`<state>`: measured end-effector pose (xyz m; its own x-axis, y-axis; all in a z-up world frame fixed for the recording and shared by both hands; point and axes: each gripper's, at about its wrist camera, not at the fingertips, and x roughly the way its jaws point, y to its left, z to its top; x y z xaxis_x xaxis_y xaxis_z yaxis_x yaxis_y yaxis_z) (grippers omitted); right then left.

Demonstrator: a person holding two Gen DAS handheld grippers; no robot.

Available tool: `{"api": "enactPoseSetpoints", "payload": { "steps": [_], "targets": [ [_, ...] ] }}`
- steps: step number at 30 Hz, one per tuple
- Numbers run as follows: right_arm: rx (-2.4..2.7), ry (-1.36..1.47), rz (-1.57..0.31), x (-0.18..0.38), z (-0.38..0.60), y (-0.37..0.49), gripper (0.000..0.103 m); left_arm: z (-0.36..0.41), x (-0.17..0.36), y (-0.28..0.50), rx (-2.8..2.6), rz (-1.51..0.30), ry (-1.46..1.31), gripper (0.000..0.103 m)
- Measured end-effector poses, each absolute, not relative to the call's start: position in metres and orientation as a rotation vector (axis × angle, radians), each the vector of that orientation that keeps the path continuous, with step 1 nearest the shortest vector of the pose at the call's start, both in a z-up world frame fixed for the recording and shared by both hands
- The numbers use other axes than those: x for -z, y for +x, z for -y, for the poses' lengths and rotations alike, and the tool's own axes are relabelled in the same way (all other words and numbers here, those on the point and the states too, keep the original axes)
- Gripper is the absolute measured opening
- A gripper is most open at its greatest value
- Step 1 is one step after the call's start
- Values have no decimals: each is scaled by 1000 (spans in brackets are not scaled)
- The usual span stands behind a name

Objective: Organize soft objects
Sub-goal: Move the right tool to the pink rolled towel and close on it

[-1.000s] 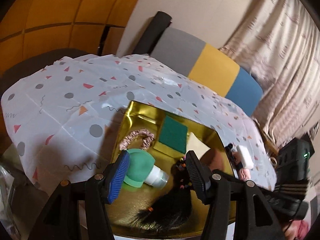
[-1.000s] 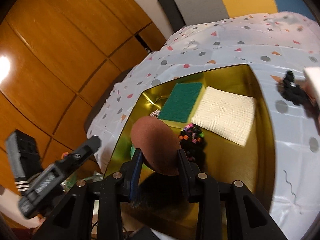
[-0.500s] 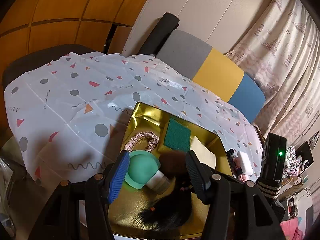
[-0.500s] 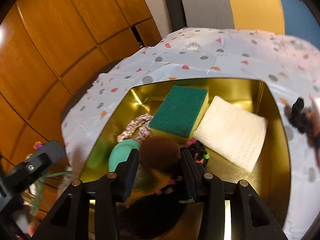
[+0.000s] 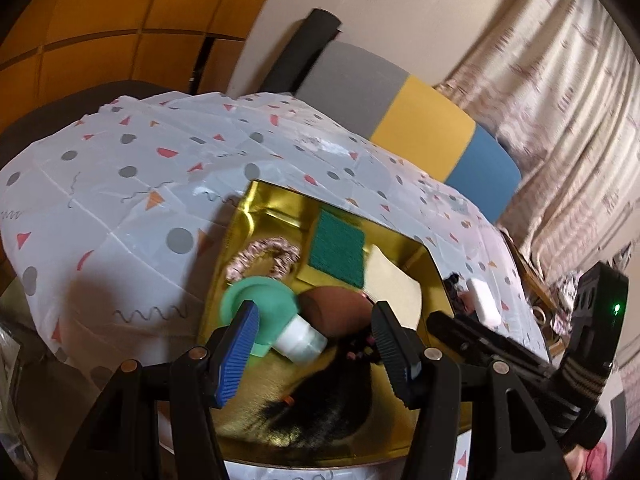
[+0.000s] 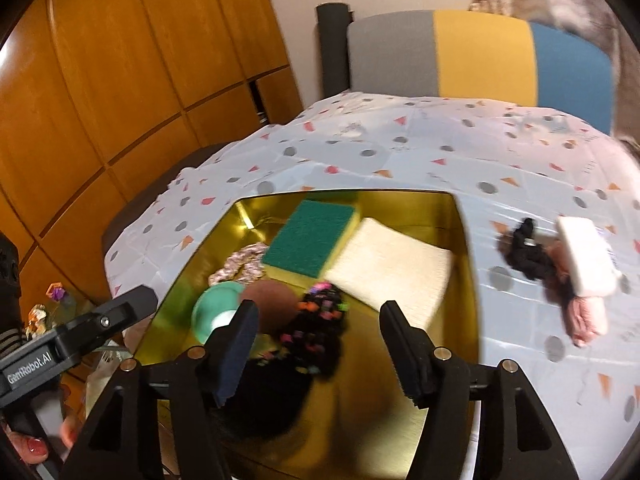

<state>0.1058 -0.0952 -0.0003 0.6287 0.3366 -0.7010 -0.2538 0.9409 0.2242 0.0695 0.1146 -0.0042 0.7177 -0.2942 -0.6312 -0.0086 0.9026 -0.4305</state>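
Now both grippers hang apart & empty over the gold tray (image 6: 466,248).

Right gripper (image 6: 316,344) and left gripper (image 5: 314,344): jaws wide, nothing held. Brown puff (image 6: 270,304) lies in tray, near-left, touching green cup (image 6: 214,312) & black beaded hair tie (image 6: 316,320). Prob. light, squashy; pinch across its middle. Right view alone shows black scrunchie (image 6: 524,256), white block (image 6: 586,256), pink roll (image 6: 586,314) on cloth, right of tray.

Home living room, curtains (image 5: 568,120), wooden cabinets (image 6: 120,80), striped sofa (image 6: 480,52)
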Motion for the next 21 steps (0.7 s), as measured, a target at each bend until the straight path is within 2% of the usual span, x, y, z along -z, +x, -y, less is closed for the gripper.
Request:
{"api": "enactPoseSetpoints", "payload": {
  "steps": [8,21],
  "targets": [
    [-174,132,-834,3,159,87,68,-78,4,61,300,-774,-330,59],
    [90,167,-955,55,271,63,68,-11,11,33,465,-827,-157,59]
  ]
}}
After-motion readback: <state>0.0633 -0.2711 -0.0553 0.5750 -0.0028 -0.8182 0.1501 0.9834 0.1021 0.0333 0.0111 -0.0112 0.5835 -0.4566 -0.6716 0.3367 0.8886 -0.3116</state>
